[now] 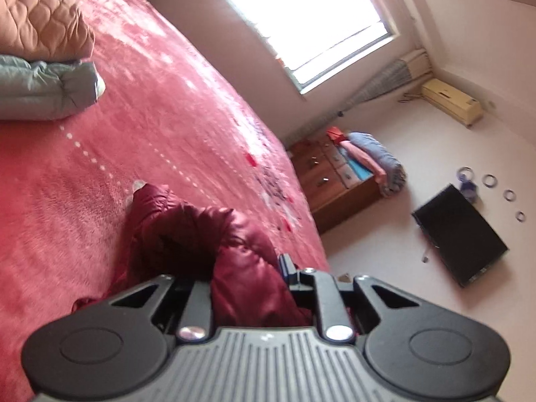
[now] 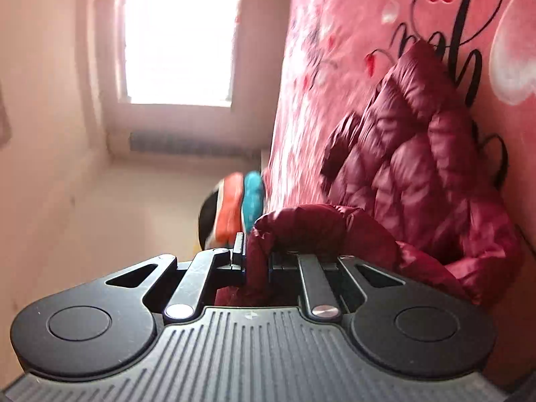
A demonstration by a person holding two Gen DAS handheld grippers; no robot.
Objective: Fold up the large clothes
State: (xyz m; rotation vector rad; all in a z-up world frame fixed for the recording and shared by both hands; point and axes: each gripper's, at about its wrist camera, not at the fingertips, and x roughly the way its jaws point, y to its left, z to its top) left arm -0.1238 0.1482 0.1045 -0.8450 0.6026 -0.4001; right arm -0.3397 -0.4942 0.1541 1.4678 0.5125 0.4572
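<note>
A maroon puffer jacket (image 1: 187, 231) lies bunched on the pink plush bedspread (image 1: 167, 100). My left gripper (image 1: 248, 268) is shut on a fold of it, and the fabric hides the left finger. The right wrist view is rolled on its side: there the jacket (image 2: 418, 167) spreads over the bedspread (image 2: 335, 33), which bears hearts and black script. My right gripper (image 2: 258, 251) is shut on a rolled edge of the jacket, which bulges over the right finger.
A folded beige quilt (image 1: 40, 20) and a grey-green padded garment (image 1: 47, 90) lie at the bed's far side. A wooden dresser (image 1: 331, 184) with folded clothes (image 1: 378, 160) stands beyond the bed. Teal and orange bundles (image 2: 241, 197) sit at the bed's end. A window (image 1: 308, 20) glares brightly.
</note>
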